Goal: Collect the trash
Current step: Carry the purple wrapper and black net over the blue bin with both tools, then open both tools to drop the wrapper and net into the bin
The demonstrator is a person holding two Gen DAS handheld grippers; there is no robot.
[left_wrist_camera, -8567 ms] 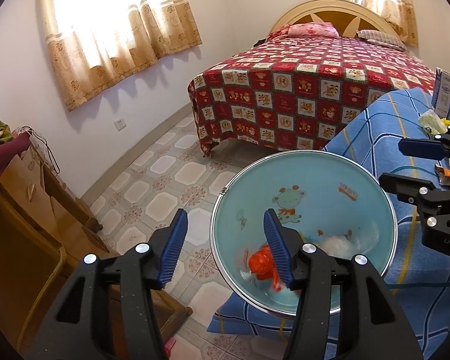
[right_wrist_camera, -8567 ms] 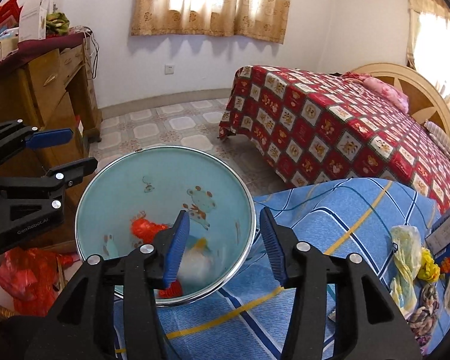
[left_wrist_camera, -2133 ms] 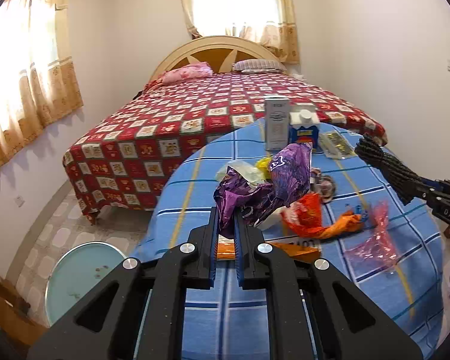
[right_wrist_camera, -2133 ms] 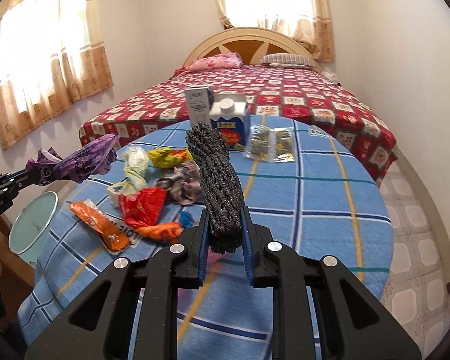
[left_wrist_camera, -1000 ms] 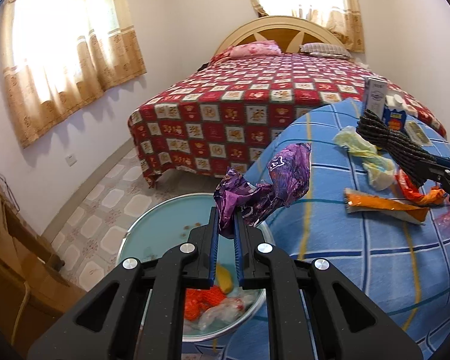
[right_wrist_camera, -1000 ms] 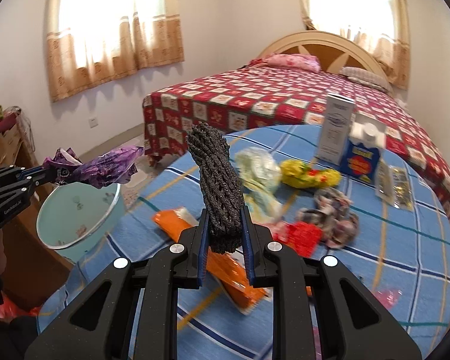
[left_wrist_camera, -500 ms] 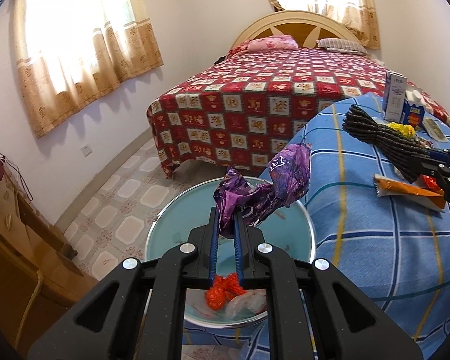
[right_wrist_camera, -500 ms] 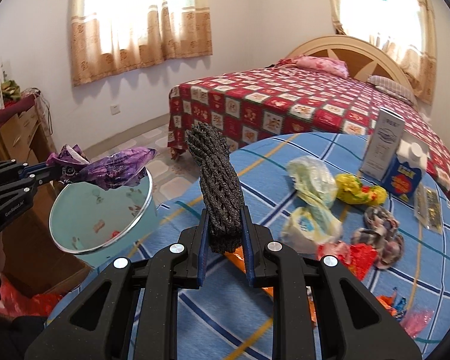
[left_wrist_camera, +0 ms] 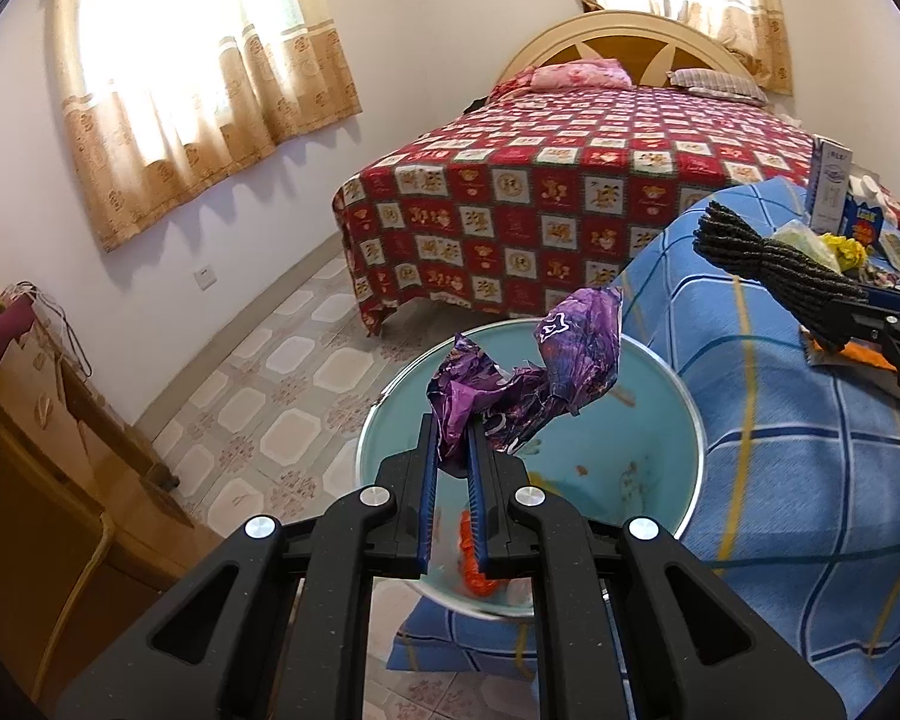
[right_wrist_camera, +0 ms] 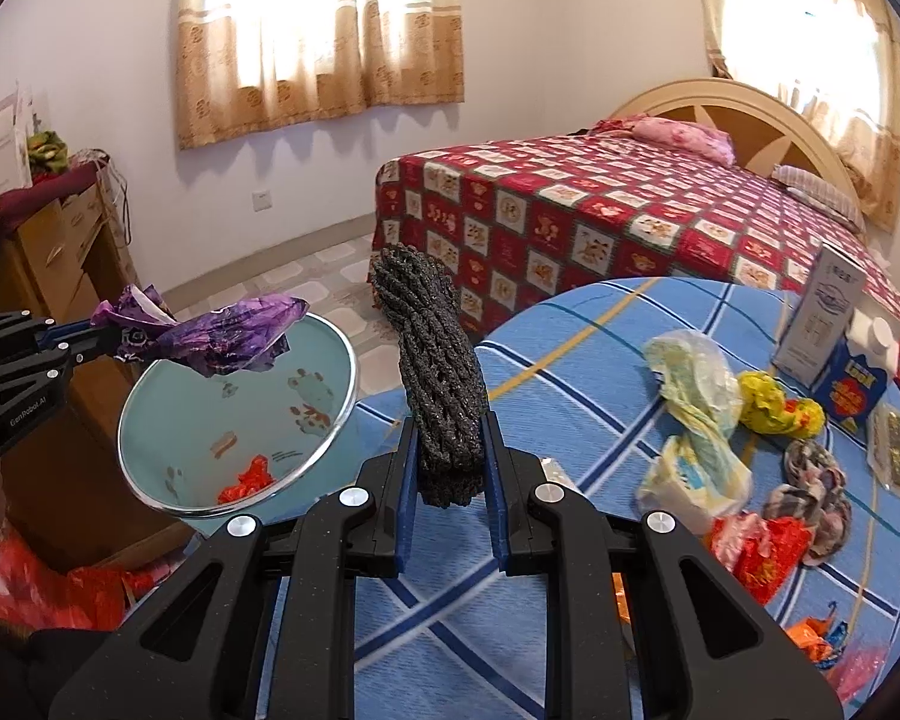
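My left gripper [left_wrist_camera: 452,450] pinches a purple wrapper [left_wrist_camera: 528,384] above the bin [left_wrist_camera: 687,420]; my right gripper [right_wrist_camera: 448,450] clamps a dark rope bundle [right_wrist_camera: 432,360]. Released off-centre, the light wrapper could drift past the rim onto the floor.

Your left hand-held gripper [left_wrist_camera: 451,450] is holding a crumpled wrapper [left_wrist_camera: 534,378] above the trash bin [left_wrist_camera: 687,414], which is standing on the floor against the surface's [right_wrist_camera: 570,360] edge. Your right hand-held gripper [right_wrist_camera: 448,462] is holding a rope bundle [right_wrist_camera: 435,360] over that edge, right of the bin. Wrappers are lying farther right on the surface, two cartons [right_wrist_camera: 834,324] behind them. The bed [left_wrist_camera: 570,180] is standing beyond.
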